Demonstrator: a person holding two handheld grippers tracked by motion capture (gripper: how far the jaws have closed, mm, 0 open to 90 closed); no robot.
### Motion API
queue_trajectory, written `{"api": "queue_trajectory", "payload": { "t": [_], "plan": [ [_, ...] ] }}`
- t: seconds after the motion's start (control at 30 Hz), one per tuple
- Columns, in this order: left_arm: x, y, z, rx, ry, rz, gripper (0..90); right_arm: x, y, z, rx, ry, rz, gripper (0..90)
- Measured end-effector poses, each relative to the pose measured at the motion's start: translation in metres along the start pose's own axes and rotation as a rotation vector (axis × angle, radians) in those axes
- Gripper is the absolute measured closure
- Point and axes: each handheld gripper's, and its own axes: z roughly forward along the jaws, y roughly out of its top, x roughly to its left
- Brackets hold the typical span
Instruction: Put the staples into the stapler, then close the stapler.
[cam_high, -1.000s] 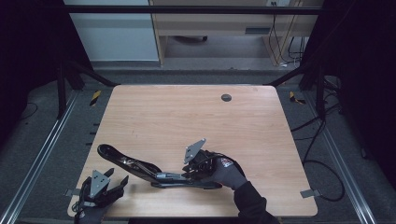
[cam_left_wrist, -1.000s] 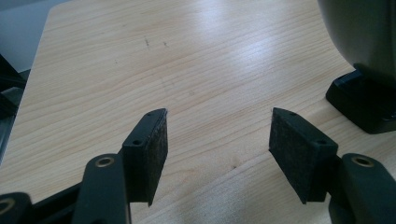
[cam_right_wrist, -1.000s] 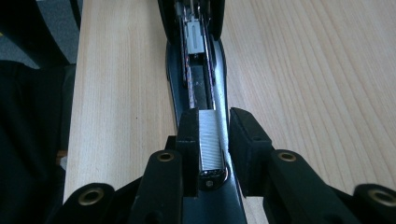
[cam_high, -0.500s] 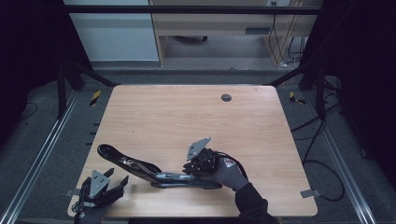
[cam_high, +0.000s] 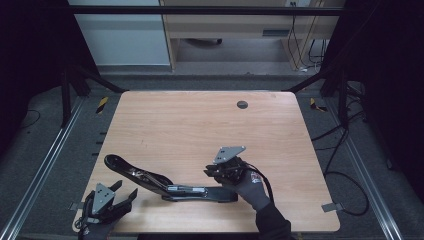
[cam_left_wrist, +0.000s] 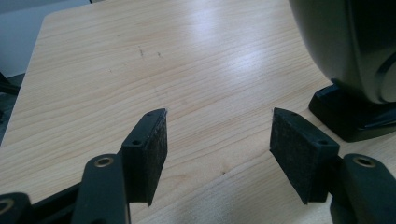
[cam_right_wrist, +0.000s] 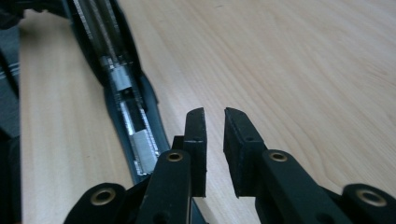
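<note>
A: What is the work centred on?

B: A large black stapler (cam_high: 170, 184), lying opened out flat on the wooden table (cam_high: 200, 130). In the high view it stretches from just under the right gripper (cam_high: 220, 172) toward the left gripper (cam_high: 107, 205), its curved handle end rising nearest the left one.

A: Does the right gripper have hold of it?

B: Not that I can see. In the right gripper view the jaws stand nearly together, with only a thin slit between the pads and nothing in it. The stapler's open channel (cam_right_wrist: 123, 93), with its bright metal staple track, runs just beside the gripper's left jaw and away ahead of it. Whether the jaw touches the channel's edge I cannot tell.

A: And the left gripper?

B: Its jaws are spread wide over bare wood in the left gripper view, gripping nothing. A dark rounded part of the stapler (cam_left_wrist: 355, 60) looms ahead and to the right of its right jaw, near but apart from it.

A: How do the two grippers sit against each other?

B: Well apart. The left one is at the table's near corner, the right one further along the near side, held by a gloved hand (cam_high: 250, 182) resting at the stapler's flat end.

A: Anything else around?

B: A small dark round grommet (cam_high: 242, 104) far ahead of the right gripper, near the table's far edge.
</note>
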Motion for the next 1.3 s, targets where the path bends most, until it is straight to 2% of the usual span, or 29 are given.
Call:
{"api": "queue_trajectory", "payload": {
  "t": [0.1,0.3,0.37,0.43,0.53,0.7,0.77,1.07,1.3],
  "plan": [
    [0.0,0.001,-0.002,-0.007,-0.01,0.001,36.1,-0.002,-0.006,-0.003,-0.021,-0.051,0.036,76.5],
    [0.001,0.002,-0.006,-0.03,-0.031,-0.009,35.8,-0.006,-0.018,-0.013,-0.069,-0.118,0.092,73.8],
    [0.001,0.003,-0.007,-0.038,-0.034,-0.013,35.8,-0.007,-0.024,-0.015,-0.066,-0.129,0.109,72.3],
    [0.001,0.003,-0.007,-0.042,-0.04,-0.012,35.8,-0.008,-0.031,-0.018,-0.068,-0.16,0.104,72.2],
    [0.001,0.004,-0.008,-0.044,-0.05,-0.012,35.7,-0.01,-0.041,-0.024,-0.078,-0.198,0.127,71.7],
    [-0.001,0.006,-0.01,-0.043,-0.06,0.005,35.1,-0.012,-0.056,-0.034,-0.104,-0.246,0.184,70.1],
    [-0.001,0.008,-0.011,-0.046,-0.064,0.01,35.0,-0.011,-0.061,-0.036,-0.102,-0.267,0.182,69.8],
    [-0.002,0.012,-0.016,-0.053,-0.09,0.019,34.1,-0.003,-0.079,-0.041,-0.107,-0.287,0.201,69.6],
    [-0.003,0.017,-0.022,-0.075,-0.1,0.024,33.9,0.002,-0.088,-0.041,-0.086,-0.299,0.205,69.7]
  ]
}}
